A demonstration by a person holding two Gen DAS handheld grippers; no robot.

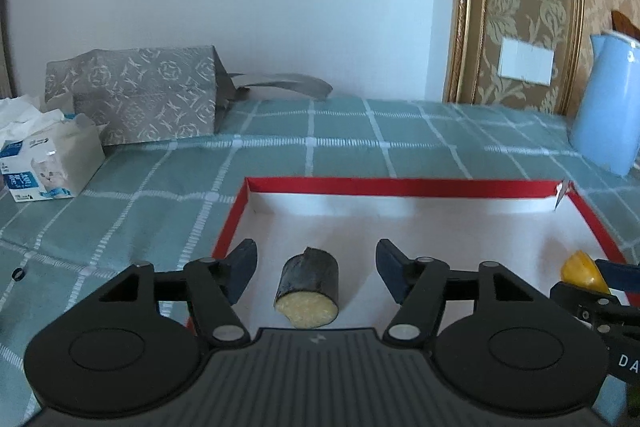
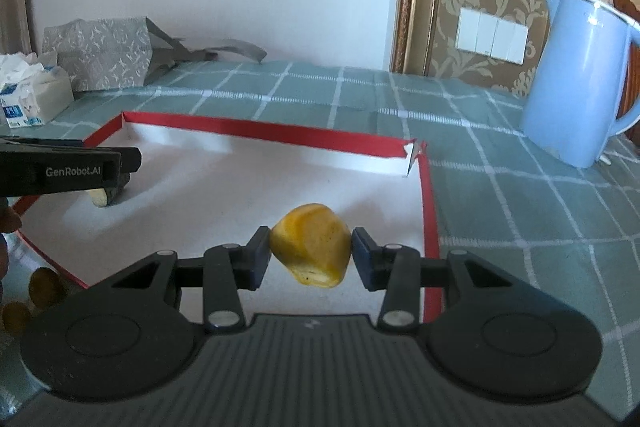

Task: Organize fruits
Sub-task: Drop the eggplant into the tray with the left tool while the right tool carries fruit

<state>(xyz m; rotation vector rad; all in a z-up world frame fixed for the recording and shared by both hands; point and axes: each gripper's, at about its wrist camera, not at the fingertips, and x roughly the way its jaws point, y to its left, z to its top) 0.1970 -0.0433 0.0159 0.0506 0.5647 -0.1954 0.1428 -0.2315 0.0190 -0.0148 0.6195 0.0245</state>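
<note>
A red-rimmed white tray (image 1: pixel 400 187) lies on the checked tablecloth. A dark-skinned fruit chunk with a pale yellow cut face (image 1: pixel 307 285) rests on the tray floor. My left gripper (image 1: pixel 316 269) is open, its fingers on either side of that chunk and apart from it. My right gripper (image 2: pixel 311 253) is shut on a yellow fruit piece (image 2: pixel 312 245), held over the tray's right part (image 2: pixel 430 211). The yellow piece (image 1: pixel 582 269) also shows at the right edge of the left wrist view. The left gripper body (image 2: pixel 68 169) hides most of the dark chunk (image 2: pixel 106 197) in the right wrist view.
A blue jug (image 2: pixel 576 79) stands right of the tray. A patterned paper bag (image 1: pixel 136 95) and a tissue pack (image 1: pixel 44 163) sit at the back left. Two small round yellow fruits (image 2: pixel 44 287) lie outside the tray's left front edge.
</note>
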